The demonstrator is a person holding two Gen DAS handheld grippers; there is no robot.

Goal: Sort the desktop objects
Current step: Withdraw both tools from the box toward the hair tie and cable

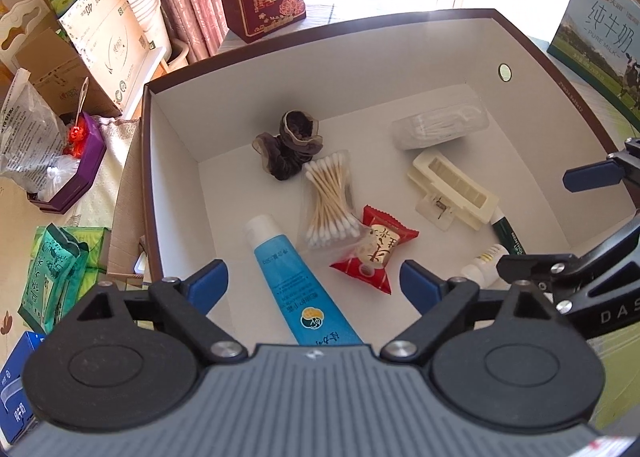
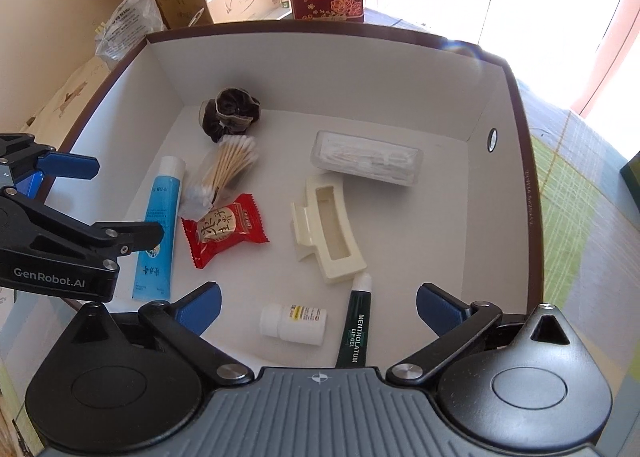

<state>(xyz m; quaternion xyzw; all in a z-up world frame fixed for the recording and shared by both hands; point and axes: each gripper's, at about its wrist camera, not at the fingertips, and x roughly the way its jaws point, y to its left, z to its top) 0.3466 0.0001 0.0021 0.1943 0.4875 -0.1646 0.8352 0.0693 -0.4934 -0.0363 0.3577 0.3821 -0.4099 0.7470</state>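
Eight things lie inside the box (image 2: pixel 534 193), all away from its far wall. The left gripper (image 1: pixel 314 281) hangs over the near edge with jaws spread wide, nothing between them; the blue tube (image 1: pixel 298 281) lies on the floor below. The right gripper (image 2: pixel 318 307) also has jaws wide apart, above the white bottle (image 2: pixel 294 324) and the green tube (image 2: pixel 354 323). The clip (image 2: pixel 328 225) lies in the middle. Free floor remains along the right wall.
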